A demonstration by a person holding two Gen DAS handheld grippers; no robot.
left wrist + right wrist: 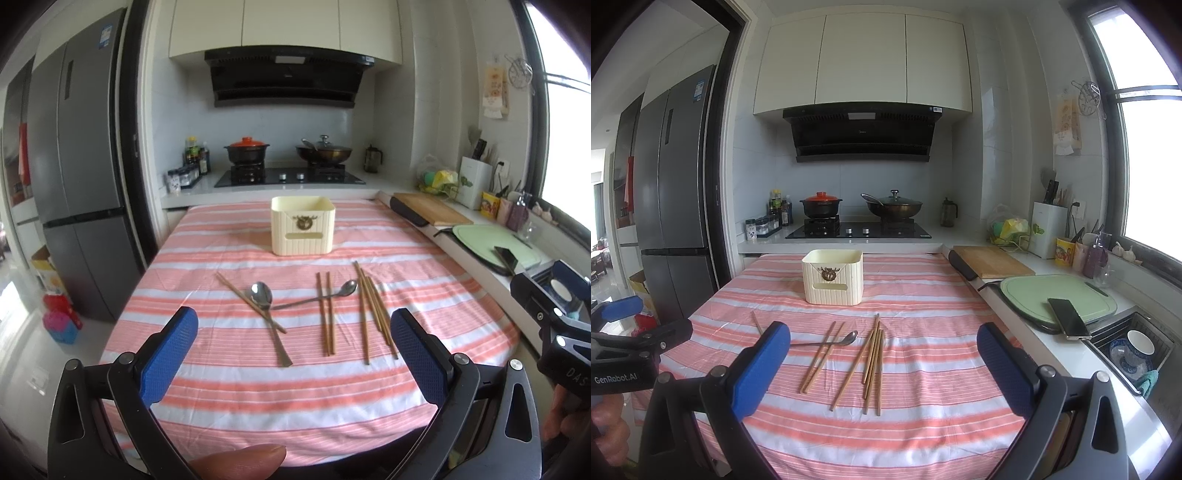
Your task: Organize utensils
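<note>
A cream ribbed utensil box [303, 230] [833, 281] stands at the far middle of the striped tablecloth [229, 391] [923, 435]. In front of it lie two steel spoons [263, 298] [345, 288] and wooden chopsticks: a crossed pair [236, 291] under the left spoon, a straight pair [327, 317] [822, 356] and a bundle of several [373, 312] [871, 365]. One spoon [846, 339] shows in the right wrist view. My left gripper [293, 347] is open above the near cloth, holding nothing. My right gripper [882, 363] is open too, empty, over the bundle.
Behind the table runs a counter with a gas hob [288, 176], a red-lidded pot [245, 149] and a wok [324, 151]. To the right lie a wooden board [991, 261], a green board [1052, 295] with a phone [1068, 318], and a sink [1132, 350]. A fridge [77, 166] stands left.
</note>
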